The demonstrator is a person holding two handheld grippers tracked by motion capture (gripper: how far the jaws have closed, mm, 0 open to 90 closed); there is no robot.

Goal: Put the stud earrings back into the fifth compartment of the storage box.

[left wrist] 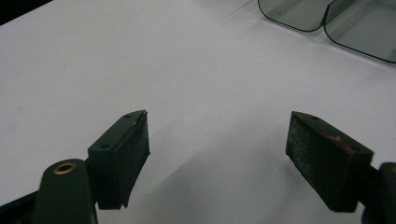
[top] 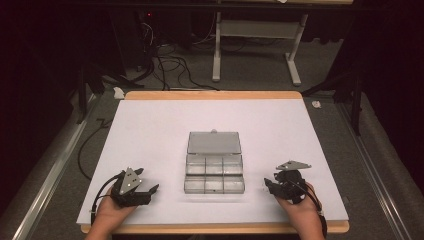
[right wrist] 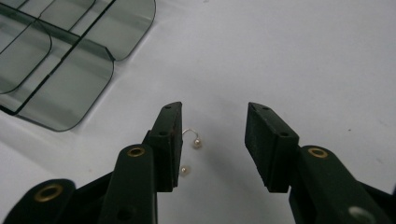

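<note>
Open table [top: 150,130] around central organiser box [top: 214,172]

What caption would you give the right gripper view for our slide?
Open right gripper poised over two small pearl-like beads on wire, beside the clear compartment box.

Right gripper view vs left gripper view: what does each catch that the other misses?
Right gripper view alone: two small pearl-like beads on a thin wire, lying on the white surface between its open claw, close to one finger. The clear compartment box sits at its upper left.

Left gripper view alone: bare table between its open claw, and reddish marks on one pad.

Both: the white table surface, wide-open jaws holding nothing, and rounded corners of the clear box.
</note>
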